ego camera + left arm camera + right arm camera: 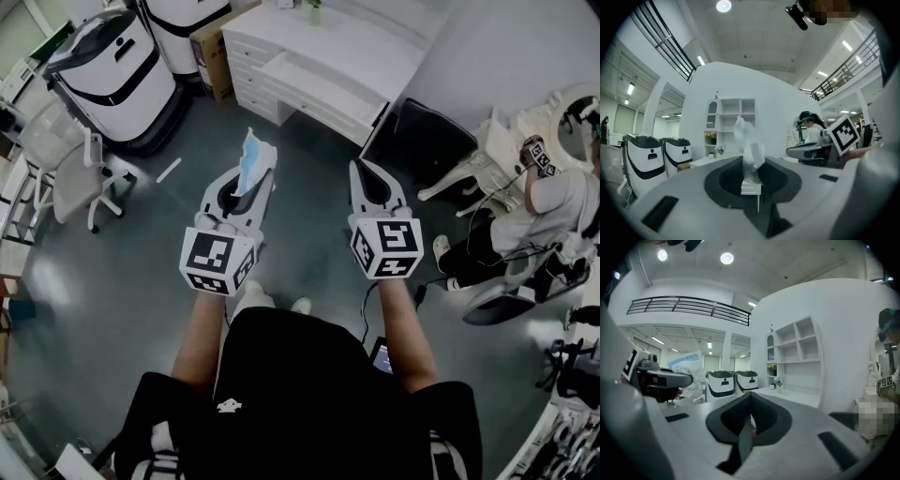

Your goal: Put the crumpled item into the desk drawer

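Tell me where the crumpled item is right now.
In the head view, left of centre, the crumpled item sticks out of the left gripper's jaws, pinched above the floor, short of the white desk.

Desk (pixel 323 58): twelve o'clock.
Crumpled item (pixel 253 157): in left gripper (pixel 264 178), eleven o'clock.
Right gripper (pixel 362 169): one o'clock.
Seated person (pixel 553 199): three o'clock.

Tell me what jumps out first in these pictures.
The crumpled blue-and-white wrapper stands out, pinched upright in the jaws of the left gripper at the centre of the head view. Beside it, the right gripper is shut and empty. Ahead of both, at the top of that view, stands the white desk with its drawers.
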{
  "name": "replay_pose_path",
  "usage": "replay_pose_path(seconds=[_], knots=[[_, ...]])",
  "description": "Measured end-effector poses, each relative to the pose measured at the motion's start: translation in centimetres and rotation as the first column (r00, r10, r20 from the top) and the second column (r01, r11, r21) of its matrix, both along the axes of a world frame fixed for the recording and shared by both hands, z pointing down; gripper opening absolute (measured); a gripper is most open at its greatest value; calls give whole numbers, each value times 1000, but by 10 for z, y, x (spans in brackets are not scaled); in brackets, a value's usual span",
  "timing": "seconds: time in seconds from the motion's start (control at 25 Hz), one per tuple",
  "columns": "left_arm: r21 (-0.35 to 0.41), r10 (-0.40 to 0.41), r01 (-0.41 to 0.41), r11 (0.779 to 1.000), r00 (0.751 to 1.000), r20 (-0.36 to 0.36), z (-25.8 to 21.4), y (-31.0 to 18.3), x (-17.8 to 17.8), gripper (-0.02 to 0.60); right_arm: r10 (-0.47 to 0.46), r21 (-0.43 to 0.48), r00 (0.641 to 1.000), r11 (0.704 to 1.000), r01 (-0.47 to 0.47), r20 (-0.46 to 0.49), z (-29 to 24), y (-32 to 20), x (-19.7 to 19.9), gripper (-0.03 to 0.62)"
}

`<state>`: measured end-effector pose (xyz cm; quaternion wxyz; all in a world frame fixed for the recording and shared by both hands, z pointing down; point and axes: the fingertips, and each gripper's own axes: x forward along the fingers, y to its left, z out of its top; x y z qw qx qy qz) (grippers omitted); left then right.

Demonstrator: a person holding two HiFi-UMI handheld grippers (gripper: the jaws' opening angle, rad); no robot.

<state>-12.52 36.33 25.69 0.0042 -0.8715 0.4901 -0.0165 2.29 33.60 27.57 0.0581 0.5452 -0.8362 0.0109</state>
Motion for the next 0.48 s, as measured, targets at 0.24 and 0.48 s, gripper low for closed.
replay_pose_path(seconds=[0.24, 0.48], knots=[[-9, 4, -4, 1000, 1000, 2, -3, 8, 2, 77, -10, -12, 1000, 1000, 10, 23, -3, 9, 0, -5], [-10, 15, -15, 1000, 1000, 5, -3, 10, 13, 77, -15, -18, 999, 1000, 15, 29, -2, 14, 7, -5]])
